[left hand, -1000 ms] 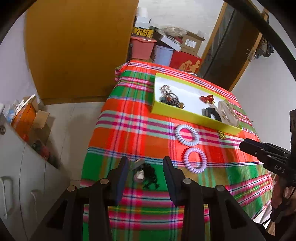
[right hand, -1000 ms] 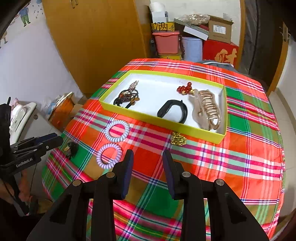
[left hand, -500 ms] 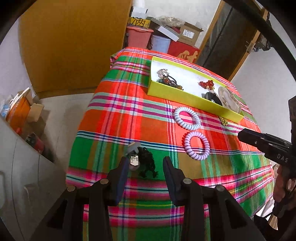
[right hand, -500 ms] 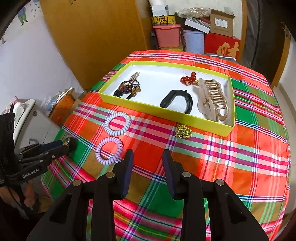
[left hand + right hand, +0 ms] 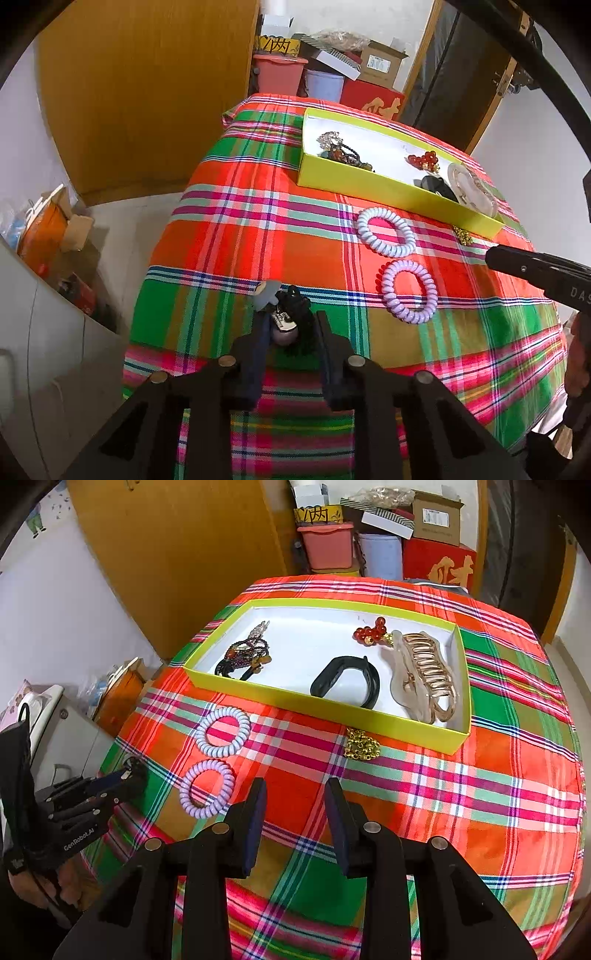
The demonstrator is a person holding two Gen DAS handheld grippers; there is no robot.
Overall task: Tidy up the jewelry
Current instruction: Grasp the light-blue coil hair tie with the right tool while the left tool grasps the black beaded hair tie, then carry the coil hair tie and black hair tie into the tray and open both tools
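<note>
The left tongs [image 5: 290, 325] are clamped on a black trinket [image 5: 291, 317] at the table's [image 5: 221, 240] left edge. Two coil bands [image 5: 207, 794] lie beside it, before the yellow tray [image 5: 332, 710]. The right tongs [image 5: 295, 794] hover apart.

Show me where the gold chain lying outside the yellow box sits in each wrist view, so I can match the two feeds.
Left wrist: the gold chain is at the right, on the cloth against the near wall of the yellow box, close to its right corner.
Right wrist: the gold chain is near centre, against the yellow box, above the open right gripper.
Shared landmark: the two spiral hair ties, left of the chain in both.
</note>
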